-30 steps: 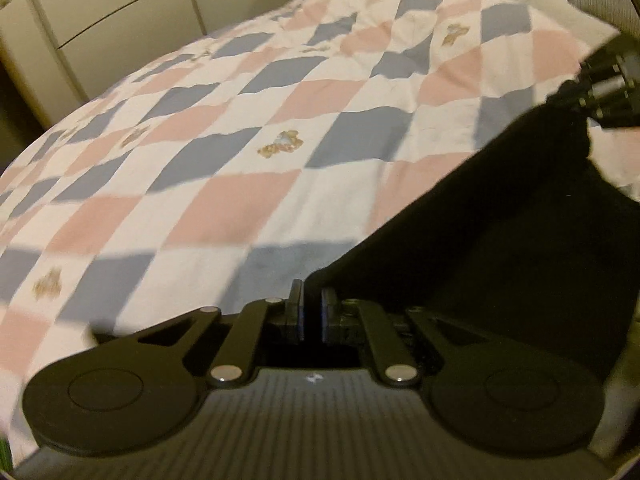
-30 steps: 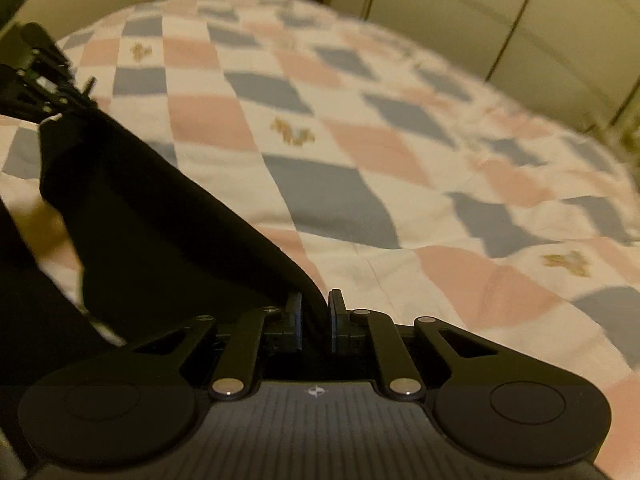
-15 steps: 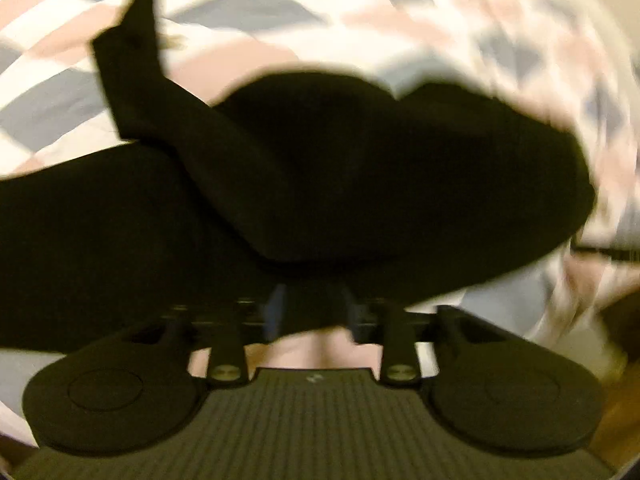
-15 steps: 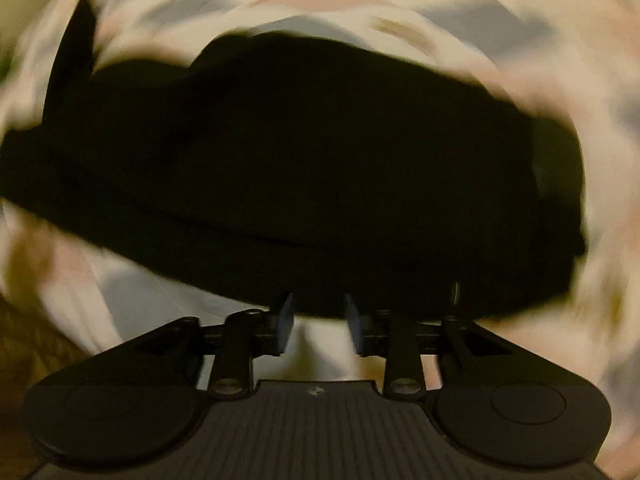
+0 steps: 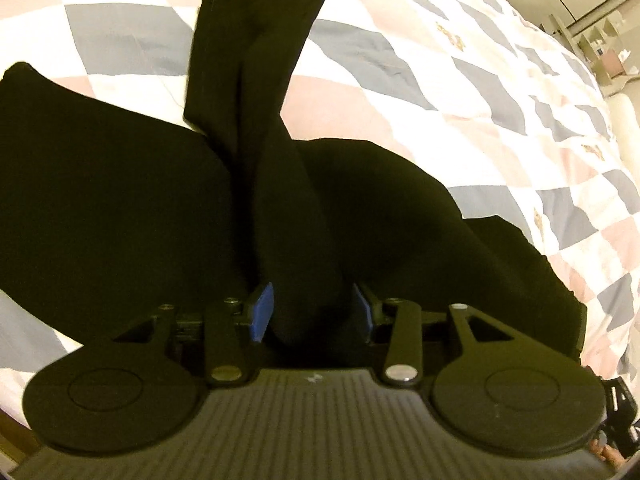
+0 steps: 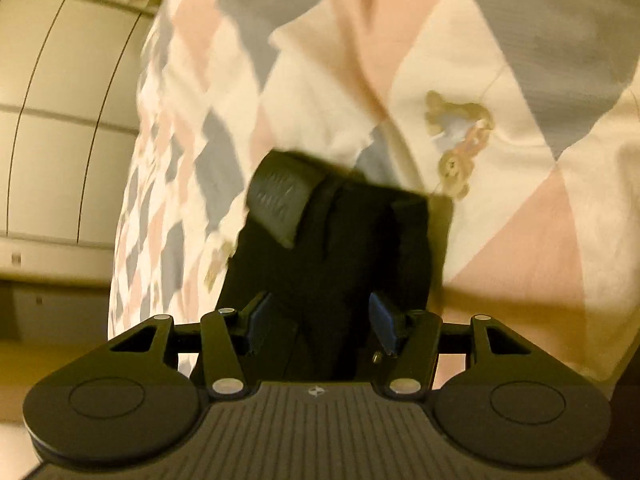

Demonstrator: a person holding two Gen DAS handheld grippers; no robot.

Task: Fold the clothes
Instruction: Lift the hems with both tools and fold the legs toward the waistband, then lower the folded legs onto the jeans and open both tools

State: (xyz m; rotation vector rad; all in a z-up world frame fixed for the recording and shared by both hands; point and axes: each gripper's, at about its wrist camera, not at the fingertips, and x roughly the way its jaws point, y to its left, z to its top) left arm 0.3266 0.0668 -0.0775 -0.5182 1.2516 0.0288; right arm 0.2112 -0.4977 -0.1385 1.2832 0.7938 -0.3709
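A black garment (image 5: 120, 168) lies spread on the diamond-patterned quilt (image 5: 440, 80). One long narrow part of it (image 5: 260, 48) runs away from me across the bed. My left gripper (image 5: 313, 314) is open, its blue pads (image 5: 262, 312) wide apart with a bunched fold of the black cloth lying between them. In the right wrist view my right gripper (image 6: 318, 322) is open too, with the black garment (image 6: 352, 248) loose between its pads (image 6: 382, 320). A grey textured patch (image 6: 280, 196) sits at the far end of that cloth.
The quilt (image 6: 480, 60) has pink, grey and white diamonds with small bear prints (image 6: 460, 140). Pale cabinet doors (image 6: 60, 120) stand beyond the bed's left edge in the right wrist view. A small shelf with items (image 5: 600, 48) is at the far right.
A second ago both grippers held the black garment stretched above the bed, shut on it. They swung down, the jaws opened, and the garment now rests on the quilt.
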